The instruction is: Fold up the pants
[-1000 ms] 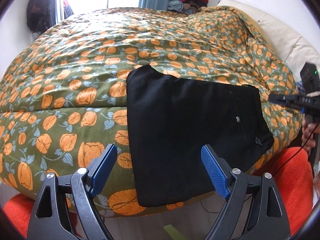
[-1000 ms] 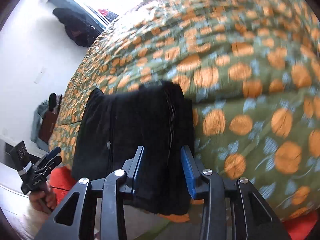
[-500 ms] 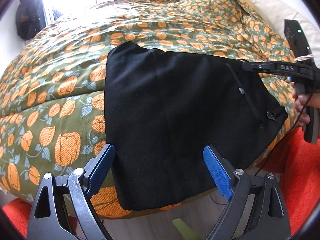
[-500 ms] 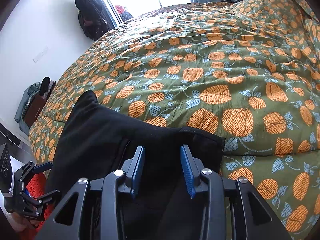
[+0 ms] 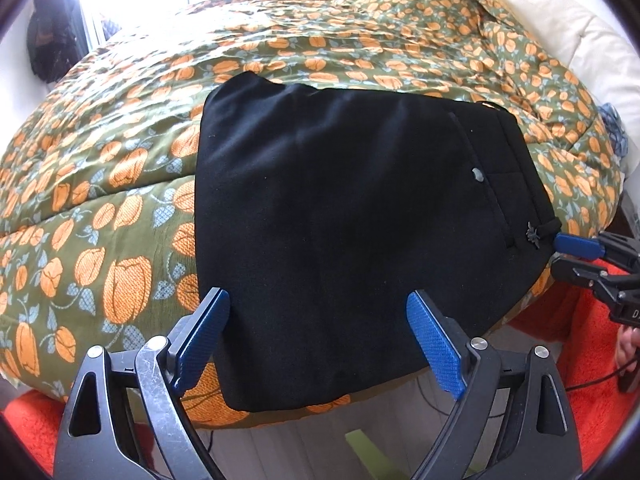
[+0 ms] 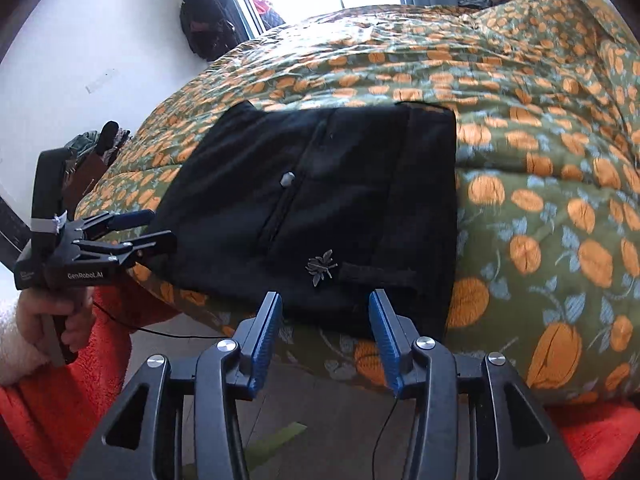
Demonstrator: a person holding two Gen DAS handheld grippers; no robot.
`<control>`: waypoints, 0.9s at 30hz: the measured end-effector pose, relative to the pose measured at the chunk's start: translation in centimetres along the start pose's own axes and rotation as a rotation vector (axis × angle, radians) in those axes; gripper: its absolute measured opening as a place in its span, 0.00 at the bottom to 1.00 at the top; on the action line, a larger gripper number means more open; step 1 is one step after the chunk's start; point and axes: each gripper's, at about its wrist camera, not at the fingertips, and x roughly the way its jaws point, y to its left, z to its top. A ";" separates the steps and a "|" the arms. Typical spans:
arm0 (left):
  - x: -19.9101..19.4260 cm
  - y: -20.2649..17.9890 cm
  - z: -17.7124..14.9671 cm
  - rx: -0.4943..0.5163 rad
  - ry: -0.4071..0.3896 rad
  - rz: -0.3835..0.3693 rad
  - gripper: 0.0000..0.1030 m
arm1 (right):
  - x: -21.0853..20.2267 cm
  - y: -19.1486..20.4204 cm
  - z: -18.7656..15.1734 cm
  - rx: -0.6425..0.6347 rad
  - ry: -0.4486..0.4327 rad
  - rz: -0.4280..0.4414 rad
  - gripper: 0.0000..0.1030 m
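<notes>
Black pants [image 5: 340, 220], folded into a flat rectangle, lie on the near edge of the bed, waistband to the right with a small pale button [image 5: 477, 174]. My left gripper [image 5: 316, 300] hovers open and wide over their near edge, touching nothing. In the right wrist view the pants [image 6: 320, 200] lie just beyond my right gripper [image 6: 325, 300]. Its jaws are opening, and its pads press on no cloth. From the left wrist view the right gripper [image 5: 576, 252] sits just off the waistband corner. The left gripper [image 6: 148, 228] shows at the pants' left side.
A green quilt with orange flowers [image 5: 120, 200] covers the bed. A white pillow [image 5: 580, 40] lies at the far right. Orange-red fleece [image 5: 592, 360] and pale floor are below the bed edge. A person's hand [image 6: 48, 320] grips the left tool. Dark clothes [image 6: 204, 28] hang by the window.
My right gripper let go of the pants' waistband end and drew back toward the bed edge; the cloth now lies flat. The left gripper came lower and closer over the pants.
</notes>
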 end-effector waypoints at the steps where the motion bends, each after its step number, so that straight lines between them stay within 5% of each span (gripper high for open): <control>1: -0.4 0.1 0.1 -0.014 -0.007 -0.014 0.88 | -0.6 0.2 0.3 -0.010 -0.016 -0.006 0.44; 6: -2.2 0.3 0.7 -0.042 -0.057 -0.029 0.88 | -3.6 1.2 1.6 -0.049 -0.121 0.012 0.44; 11: 0.5 -0.8 -0.7 0.018 0.032 0.012 0.89 | 0.9 0.0 -0.4 0.000 0.034 -0.005 0.45; 18: -1.5 -0.2 0.3 -0.016 -0.002 -0.011 0.89 | -0.2 -1.3 -0.5 0.070 -0.005 0.067 0.45; 27: -1.4 1.6 0.2 -0.065 0.018 0.064 0.89 | -0.6 -1.0 -0.4 0.061 -0.022 0.077 0.48</control>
